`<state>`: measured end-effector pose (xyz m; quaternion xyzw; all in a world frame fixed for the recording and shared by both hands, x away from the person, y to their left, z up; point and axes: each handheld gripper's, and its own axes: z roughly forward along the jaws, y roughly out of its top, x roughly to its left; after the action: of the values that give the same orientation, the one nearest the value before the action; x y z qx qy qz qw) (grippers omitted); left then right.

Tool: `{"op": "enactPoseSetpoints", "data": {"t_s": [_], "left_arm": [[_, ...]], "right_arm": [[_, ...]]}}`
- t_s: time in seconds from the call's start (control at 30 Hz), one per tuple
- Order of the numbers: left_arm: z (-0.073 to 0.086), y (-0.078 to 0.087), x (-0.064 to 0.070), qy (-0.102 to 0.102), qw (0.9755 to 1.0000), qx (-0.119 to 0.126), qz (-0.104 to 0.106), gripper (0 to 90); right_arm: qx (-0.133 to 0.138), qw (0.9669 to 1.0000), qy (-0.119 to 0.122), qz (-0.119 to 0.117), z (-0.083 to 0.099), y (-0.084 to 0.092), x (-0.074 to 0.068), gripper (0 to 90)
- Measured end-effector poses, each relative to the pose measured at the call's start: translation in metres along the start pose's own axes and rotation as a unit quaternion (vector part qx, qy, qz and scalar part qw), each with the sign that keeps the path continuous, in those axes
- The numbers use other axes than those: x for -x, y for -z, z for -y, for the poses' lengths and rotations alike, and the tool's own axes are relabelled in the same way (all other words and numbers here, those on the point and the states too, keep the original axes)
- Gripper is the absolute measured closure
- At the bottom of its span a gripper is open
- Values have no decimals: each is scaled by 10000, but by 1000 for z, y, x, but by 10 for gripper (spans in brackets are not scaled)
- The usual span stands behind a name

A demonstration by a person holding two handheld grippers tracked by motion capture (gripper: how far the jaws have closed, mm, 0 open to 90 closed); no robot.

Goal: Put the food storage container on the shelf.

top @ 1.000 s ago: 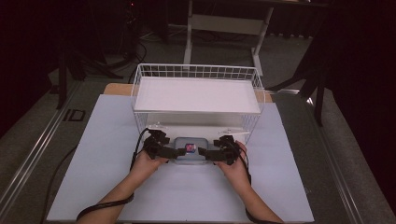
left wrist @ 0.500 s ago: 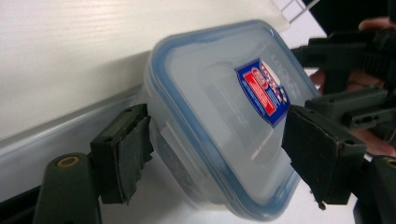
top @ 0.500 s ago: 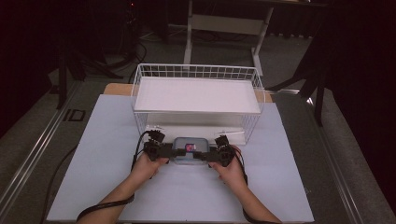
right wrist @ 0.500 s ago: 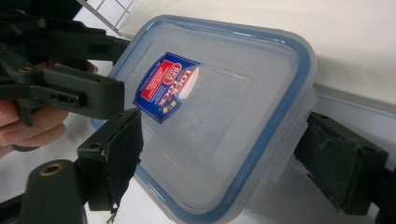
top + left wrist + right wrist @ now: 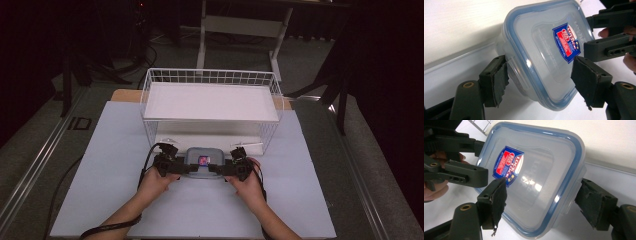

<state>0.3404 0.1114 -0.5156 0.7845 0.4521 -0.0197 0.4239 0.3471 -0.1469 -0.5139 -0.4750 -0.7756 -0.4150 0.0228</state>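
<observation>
Bright overhead light on the white table (image 5: 100,200), dark and murky all round the room's edges. Soft, grainy high view, fine detail lost. Sharp close-ups from both gripper views, with a white glare spot on the clear container lid (image 5: 534,186). Faint shadows under the container (image 5: 534,95), nearest jaw edges slightly blurred.

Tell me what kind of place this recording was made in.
Probably a lab or studio set up for recording: a white-covered table ringed by dark curtains, stand legs behind it, and a staged wire basket and plastic container.
</observation>
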Motion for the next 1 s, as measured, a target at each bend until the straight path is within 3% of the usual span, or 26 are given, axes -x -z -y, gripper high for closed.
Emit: {"op": "enactPoseSetpoints", "data": {"t_s": [0.07,0.17,0.23,0.33,0.5,0.8,1.0], "left_arm": [[1,1,5,-87,9999,-22,-117,320],[3,7,4,136,9999,66,-58,397],[4,9,7,13,9999,92,-100,407],[7,11,9,52,9998,152,-109,431],[8,14,15,-58,9996,98,-249,447],[10,14,20,52,9992,189,-344,447],[-1,17,24,-38,9986,346,-392,448]], "right_arm": [[25,9999,96,37,2,1,-2,278],[175,9995,-226,-129,4,8,3,378],[205,9996,-167,-141,6,10,3,379],[178,9997,-133,-86,7,12,-1,387],[147,9999,14,34,8,15,-7,393],[216,9996,121,138,10,17,-11,394],[373,9989,197,194,1,24,-12,392]]}}
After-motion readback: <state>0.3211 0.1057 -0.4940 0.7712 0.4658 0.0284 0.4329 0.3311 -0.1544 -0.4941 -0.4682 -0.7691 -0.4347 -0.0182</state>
